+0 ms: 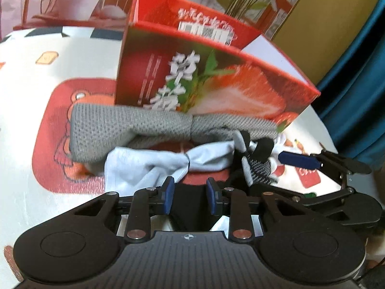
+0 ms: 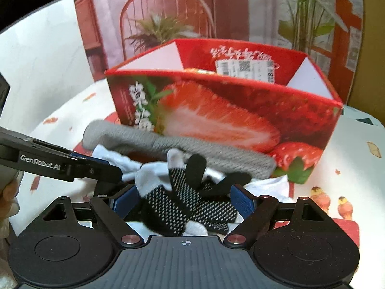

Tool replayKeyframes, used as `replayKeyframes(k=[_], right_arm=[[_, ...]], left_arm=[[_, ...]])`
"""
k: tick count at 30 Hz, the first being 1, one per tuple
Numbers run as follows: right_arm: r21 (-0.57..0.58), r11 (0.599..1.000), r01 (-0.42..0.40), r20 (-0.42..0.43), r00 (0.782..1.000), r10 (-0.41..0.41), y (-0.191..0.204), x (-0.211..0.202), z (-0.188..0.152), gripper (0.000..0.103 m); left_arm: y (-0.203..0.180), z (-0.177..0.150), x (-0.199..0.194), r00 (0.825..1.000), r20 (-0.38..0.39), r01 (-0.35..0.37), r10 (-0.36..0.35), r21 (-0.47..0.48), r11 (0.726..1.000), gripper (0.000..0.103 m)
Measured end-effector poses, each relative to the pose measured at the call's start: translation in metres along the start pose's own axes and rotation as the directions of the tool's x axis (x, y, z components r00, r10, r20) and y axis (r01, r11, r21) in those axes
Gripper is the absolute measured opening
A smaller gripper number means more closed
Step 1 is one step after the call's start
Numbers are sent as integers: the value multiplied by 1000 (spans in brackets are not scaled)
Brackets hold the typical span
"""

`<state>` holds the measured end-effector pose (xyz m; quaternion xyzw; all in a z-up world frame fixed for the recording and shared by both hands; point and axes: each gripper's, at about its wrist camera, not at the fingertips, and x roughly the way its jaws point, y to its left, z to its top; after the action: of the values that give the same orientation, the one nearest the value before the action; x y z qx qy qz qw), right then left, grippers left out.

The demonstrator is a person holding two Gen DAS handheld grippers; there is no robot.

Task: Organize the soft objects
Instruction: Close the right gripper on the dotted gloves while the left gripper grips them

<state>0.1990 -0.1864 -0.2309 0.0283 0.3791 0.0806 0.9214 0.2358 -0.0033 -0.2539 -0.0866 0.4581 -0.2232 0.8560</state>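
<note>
A pile of soft things lies in front of the red strawberry box (image 1: 216, 84) (image 2: 216, 120). The pile holds a grey knitted piece (image 1: 120, 127) (image 2: 216, 154), a pale blue cloth (image 1: 149, 161) (image 2: 113, 156) and a black-and-white dotted glove (image 1: 257, 168) (image 2: 192, 207). My left gripper (image 1: 190, 191) has its jaws narrow, and a black cloth (image 1: 190, 207) fills the gap between the pads. My right gripper (image 2: 181, 198) stands wide open over the glove, which lies between its fingers. The right gripper's upper finger (image 1: 297, 160) shows beside the pile.
The box is open at the top and stands on a white tablecloth (image 1: 60, 67) with red cartoon prints. Behind it hangs a backdrop (image 2: 168, 12) printed with plants. A blue curtain (image 1: 361, 72) is at the right. A hand (image 2: 9, 192) shows at the left edge.
</note>
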Motion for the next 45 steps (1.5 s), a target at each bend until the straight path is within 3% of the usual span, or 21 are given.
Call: replayKeyframes(k=[8, 17, 21, 26, 32, 35, 42, 44, 45], right_arm=[[69, 993, 97, -31, 995, -95, -16, 10, -7, 75], [239, 939, 249, -89, 968, -235, -59, 1, -24, 67], [271, 940, 206, 2, 977, -215, -58, -18, -23, 67], [182, 974, 138, 95, 983, -158, -37, -22, -7, 67], [122, 991, 60, 56, 996, -67, -21, -12, -5, 65], [117, 990, 77, -6, 997, -76, -23, 1, -7, 63], [222, 973, 70, -55, 997, -59, -38, 8, -20, 63], [219, 975, 45, -48, 998, -36, -37, 9, -18, 54], [216, 976, 30, -46, 999, -20, -35, 10, -18, 45]], left_arm=[[-6, 0, 8, 1000, -5, -20, 20, 40, 999, 30], [-5, -1, 6, 1000, -1, -24, 24, 37, 999, 30], [-5, -1, 6, 1000, -2, -25, 25, 37, 999, 30], [-5, -1, 6, 1000, -2, -24, 24, 37, 999, 30], [-6, -1, 6, 1000, -2, -26, 26, 38, 999, 30], [-5, -1, 6, 1000, -1, -26, 26, 37, 999, 30], [-5, 1, 6, 1000, -5, -24, 24, 43, 999, 30], [-4, 3, 5, 1000, -6, -8, 8, 44, 999, 30], [-2, 5, 3, 1000, 1, 13, -13, 39, 999, 30]])
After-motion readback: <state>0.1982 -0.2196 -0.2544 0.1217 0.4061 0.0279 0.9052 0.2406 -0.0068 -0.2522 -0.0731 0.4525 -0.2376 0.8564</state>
